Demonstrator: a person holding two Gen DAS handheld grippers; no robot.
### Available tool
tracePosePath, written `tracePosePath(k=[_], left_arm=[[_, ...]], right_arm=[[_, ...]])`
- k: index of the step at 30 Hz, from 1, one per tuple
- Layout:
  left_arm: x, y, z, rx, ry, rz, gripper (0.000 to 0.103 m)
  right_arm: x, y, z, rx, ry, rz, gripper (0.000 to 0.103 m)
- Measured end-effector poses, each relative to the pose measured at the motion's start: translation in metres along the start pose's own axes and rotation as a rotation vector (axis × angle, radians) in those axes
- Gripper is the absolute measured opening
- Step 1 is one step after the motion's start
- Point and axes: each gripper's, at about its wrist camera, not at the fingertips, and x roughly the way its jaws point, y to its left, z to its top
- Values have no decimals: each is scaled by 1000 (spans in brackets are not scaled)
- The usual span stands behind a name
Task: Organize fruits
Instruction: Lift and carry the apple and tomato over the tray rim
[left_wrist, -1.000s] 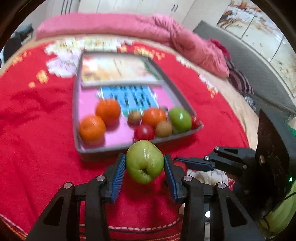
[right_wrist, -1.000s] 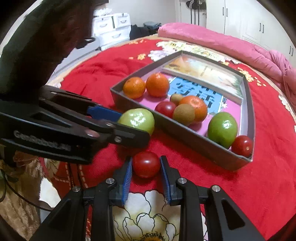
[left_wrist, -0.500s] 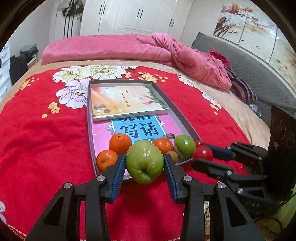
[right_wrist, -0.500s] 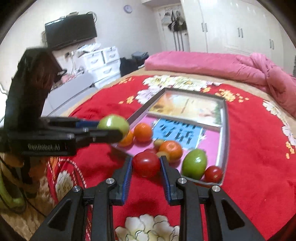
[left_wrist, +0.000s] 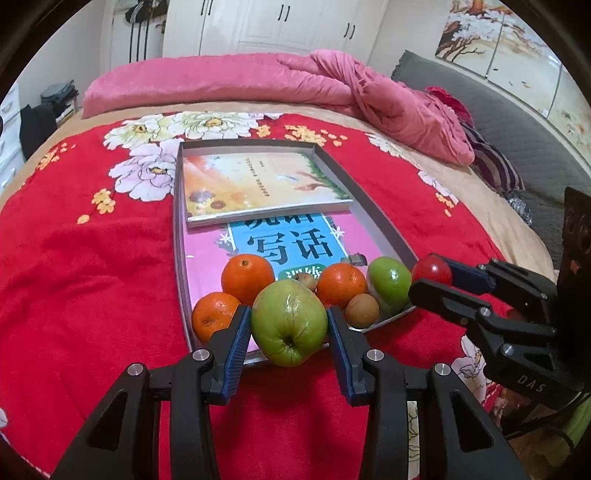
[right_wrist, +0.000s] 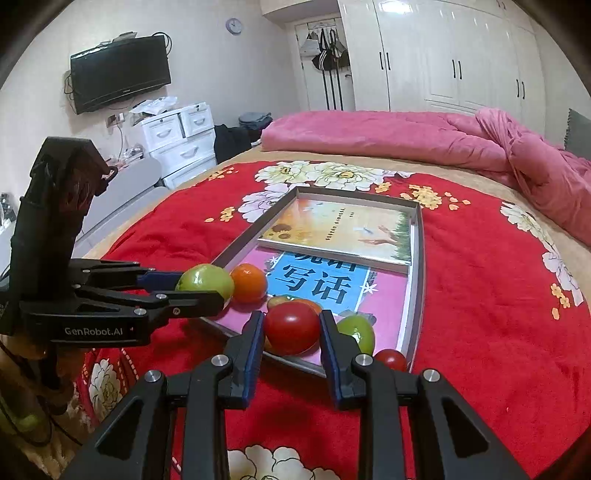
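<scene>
Green apple (left_wrist: 289, 321) and red tomato (right_wrist: 291, 328), both held up over the tray's (left_wrist: 384, 225) near end.

Left gripper (left_wrist: 289, 334) is clamped on the apple, right gripper (right_wrist: 291, 341) on the tomato. Oranges (left_wrist: 247, 274), a kiwi (left_wrist: 362, 311) and another green apple (left_wrist: 388, 282) sit in the tray on the bed (left_wrist: 92, 258), books (left_wrist: 258, 182) behind them.

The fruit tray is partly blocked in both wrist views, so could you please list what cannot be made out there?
- Left wrist view: the held green apple covers the middle of the tray's near rim and most of a small brown fruit.
- Right wrist view: the held tomato hides most of an orange and another fruit behind it.
- Both views: the upper book covers the top of the lower book's title.
</scene>
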Motion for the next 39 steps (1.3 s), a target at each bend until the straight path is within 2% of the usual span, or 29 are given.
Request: tracePosePath(k=[39], left_arm=[[12, 1, -2, 0, 28, 13, 43]], right_arm=[[26, 8, -7, -74, 65, -37, 30]])
